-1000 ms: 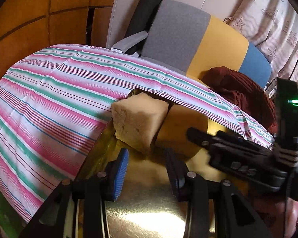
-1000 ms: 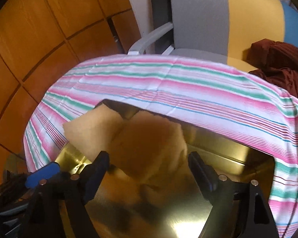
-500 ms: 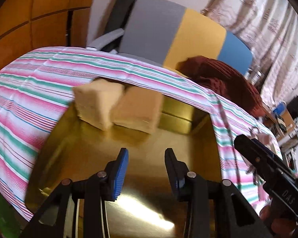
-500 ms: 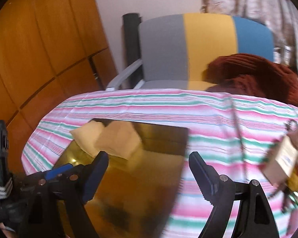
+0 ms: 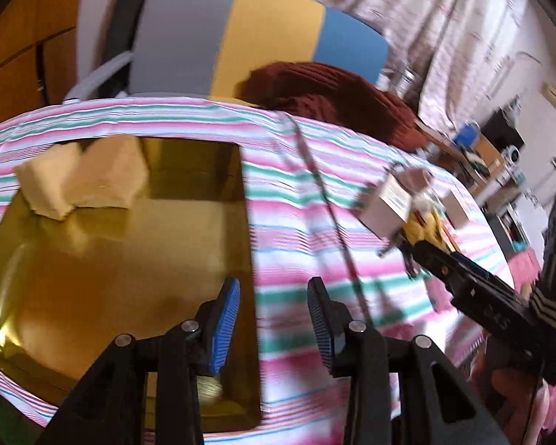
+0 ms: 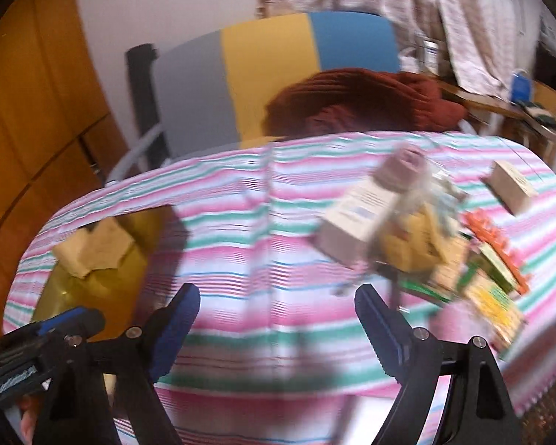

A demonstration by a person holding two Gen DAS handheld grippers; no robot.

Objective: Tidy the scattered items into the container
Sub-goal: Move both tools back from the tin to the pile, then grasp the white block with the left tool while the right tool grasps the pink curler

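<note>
Home: striped tablecloth [image 6: 278,222], curtains [image 6: 463,18], chair [image 6: 270,74].

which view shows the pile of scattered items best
The right wrist view: the pile of scattered items lies spread across its right side, blurred. The left wrist view shows only a box and yellow item, partly behind the right hand-held gripper.

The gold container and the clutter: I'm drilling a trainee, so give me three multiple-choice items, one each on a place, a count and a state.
1. Where do the loose packets lie?
A. in the shiny gold container
B. on the striped tablecloth, right of the container
C. on the chair

2. How many tan sponge blocks are in the gold container?
A. none
B. two
C. five

3. The right gripper is:
A. shut on a box
B. open, empty
C. shut on a sponge

Key: B, the pile rests on the striped tablecloth; B, two tan sponge blocks sit side by side inside; B, wide jaws hold nothing.
</note>
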